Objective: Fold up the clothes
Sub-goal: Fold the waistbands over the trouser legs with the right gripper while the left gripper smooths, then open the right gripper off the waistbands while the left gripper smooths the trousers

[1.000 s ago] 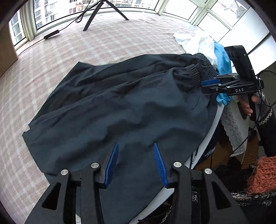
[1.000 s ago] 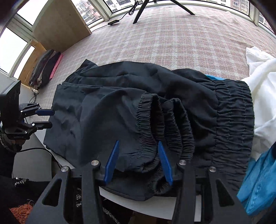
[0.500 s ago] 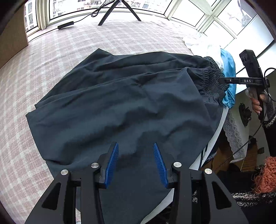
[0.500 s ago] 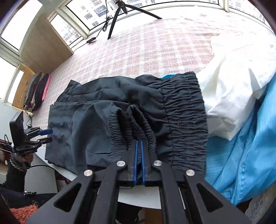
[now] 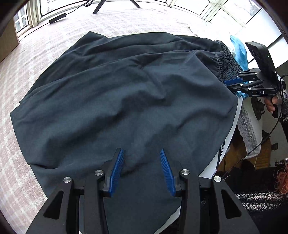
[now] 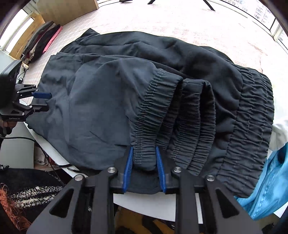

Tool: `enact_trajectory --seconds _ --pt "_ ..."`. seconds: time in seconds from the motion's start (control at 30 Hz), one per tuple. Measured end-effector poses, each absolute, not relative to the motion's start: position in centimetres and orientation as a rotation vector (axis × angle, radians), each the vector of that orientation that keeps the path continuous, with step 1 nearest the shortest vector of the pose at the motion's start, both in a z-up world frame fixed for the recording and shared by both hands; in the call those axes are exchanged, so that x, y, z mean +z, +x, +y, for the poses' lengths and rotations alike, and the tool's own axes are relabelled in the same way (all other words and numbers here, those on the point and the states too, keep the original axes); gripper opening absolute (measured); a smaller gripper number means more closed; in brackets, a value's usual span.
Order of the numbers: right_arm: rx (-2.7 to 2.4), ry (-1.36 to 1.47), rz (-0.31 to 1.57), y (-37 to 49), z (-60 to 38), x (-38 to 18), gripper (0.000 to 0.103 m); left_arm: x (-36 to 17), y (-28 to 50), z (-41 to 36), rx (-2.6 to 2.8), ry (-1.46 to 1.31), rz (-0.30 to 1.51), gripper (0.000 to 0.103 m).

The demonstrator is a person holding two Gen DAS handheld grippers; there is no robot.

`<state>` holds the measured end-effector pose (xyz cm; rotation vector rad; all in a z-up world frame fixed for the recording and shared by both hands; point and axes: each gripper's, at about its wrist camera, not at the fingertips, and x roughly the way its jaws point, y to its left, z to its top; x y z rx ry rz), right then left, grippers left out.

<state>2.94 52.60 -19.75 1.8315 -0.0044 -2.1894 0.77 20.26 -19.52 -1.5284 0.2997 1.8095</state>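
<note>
Dark navy trousers (image 5: pixel 126 93) lie folded over on the pink checked cover, their gathered cuffs (image 6: pixel 153 111) beside the wide elastic waistband (image 6: pixel 252 126). My right gripper (image 6: pixel 144 158) is shut on the nearest cuff, whose bunched fabric fills the gap between the blue pads. In the left wrist view the right gripper (image 5: pixel 232 84) sits at that elastic end. At the other end of the trousers (image 6: pixel 100 100), my left gripper (image 5: pixel 142 162) hovers open just above the cloth with nothing between its fingers. From the right wrist camera the left gripper (image 6: pixel 42 100) appears at the left edge.
A white garment (image 6: pixel 280 133) and a bright blue one (image 6: pixel 270 183) lie right of the waistband. The white table edge (image 6: pixel 147 201) runs just under my right gripper. Folded clothes (image 6: pixel 41 41) are stacked far left. Tripod legs (image 5: pixel 98 7) stand at the back.
The right gripper went from open to fully shut, and now holds a thicker bunch of cuff from closer in. The left gripper stayed open and moved slightly forward over the cloth.
</note>
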Motion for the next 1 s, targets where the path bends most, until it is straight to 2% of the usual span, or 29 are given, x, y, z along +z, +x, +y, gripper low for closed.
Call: enact_trajectory --seconds 0.27,0.37,0.4,0.47,0.5,0.53,0.67,0.77,0.8,0.83,0.87,1.0 --pt "-2.353 1.801 -0.079 5.4 56.6 -16.4 0.025 -19.2 1.0 20.6 1.795 -1.525 0.331 0.04" --pt "-2.317 1.908 0.065 5.7 56.2 -17.9 0.026 -19.3 0.8 21.1 1.787 -1.532 0.359 0.041" --pt "-2.307 1.91 0.061 5.7 56.1 -17.7 0.027 -19.3 0.8 21.3 1.787 -1.533 0.367 0.04" --pt "-2.357 1.84 -0.009 5.5 56.5 -16.0 0.035 -19.2 0.7 21.5 1.787 -1.531 0.37 0.041" --pt "-2.386 1.791 -0.043 5.4 56.6 -15.0 0.043 -19.2 0.7 21.6 1.786 -1.53 0.37 0.041" --pt "-2.426 1.721 -0.061 5.0 56.7 -13.9 0.045 -19.1 0.7 21.7 1.784 -1.529 0.371 0.041" --pt "-2.551 1.558 0.117 2.2 55.5 -12.0 0.045 -19.1 0.7 22.0 1.785 -1.533 0.379 0.04" --pt "-2.483 1.599 0.209 -0.5 54.0 -13.4 0.045 -19.0 0.7 22.3 1.791 -1.532 0.375 0.041" --pt "-2.457 1.628 0.232 -1.1 53.9 -14.0 0.042 -19.0 0.7 22.3 1.793 -1.532 0.37 0.041" --pt "-2.443 1.664 0.253 -1.4 54.1 -14.6 0.031 -19.1 0.7 22.3 1.795 -1.532 0.358 0.041" --pt "-2.433 1.689 0.255 -1.8 54.3 -15.0 0.009 -19.1 0.7 22.3 1.796 -1.529 0.345 0.041" --pt "-2.498 1.701 0.194 -2.8 56.7 -14.2 0.009 -18.6 0.6 21.8 1.827 -1.527 0.329 0.041"
